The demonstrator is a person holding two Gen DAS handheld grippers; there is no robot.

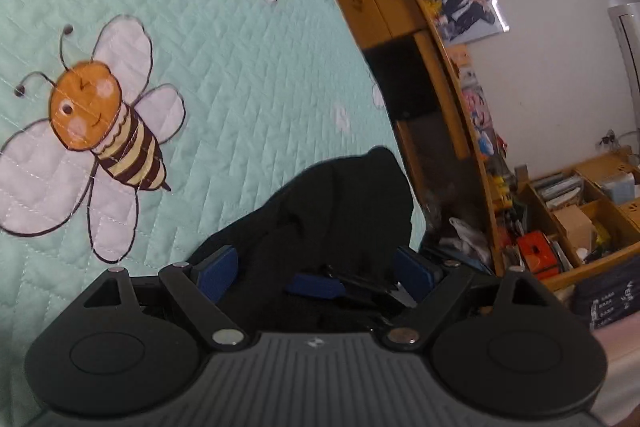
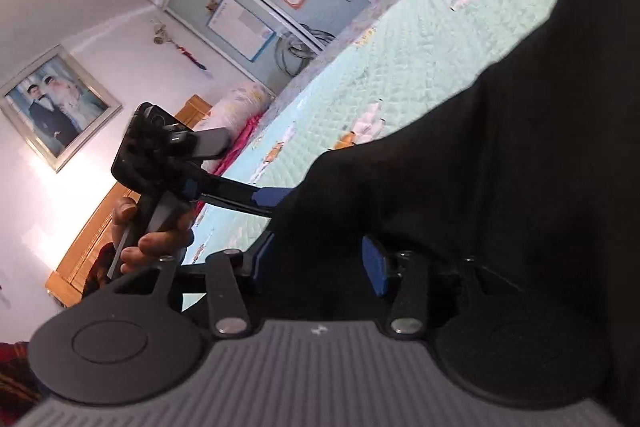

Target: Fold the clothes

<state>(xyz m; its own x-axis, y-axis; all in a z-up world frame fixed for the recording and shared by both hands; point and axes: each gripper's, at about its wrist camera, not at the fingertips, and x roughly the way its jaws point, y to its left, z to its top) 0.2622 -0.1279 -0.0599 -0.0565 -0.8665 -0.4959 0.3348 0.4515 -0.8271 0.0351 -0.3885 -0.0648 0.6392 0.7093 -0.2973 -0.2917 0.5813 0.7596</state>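
Across the mint-green quilt [image 1: 240, 87], with its stitched bees, the bed runs wide and smooth, and it is the working surface for this job.

Next in size is the black garment [image 2: 500, 147], the piece to be folded. It is near the bed's edge, heaped in soft bulges in the left wrist view. In the right wrist view it sweeps across as one dark sheet that looks raised off the bedding. No crisp edge, flat panel or tidy rectangle shows anywhere, so I judge it is not yet a finished fold.

That leaves two possibilities. The cloth may be being gathered for spreading out, or an edge may be travelling over mid-fold. The pictures don't settle which. Whether sleeves or hems are already tucked inside the dark mass is hidden.

Now the tools. The left gripper [image 1: 317, 265] has its blue pads spread wide, with cloth lying loosely between them and nothing pinched. The right gripper [image 2: 320, 263] has its pads drawn part-way in with black fabric packed between them, which I read as a grip on a thick bunch.

Smallest of all, a hand [image 2: 156, 239] wraps the left tool's handle, and the tool's tips reach the garment's near edge.
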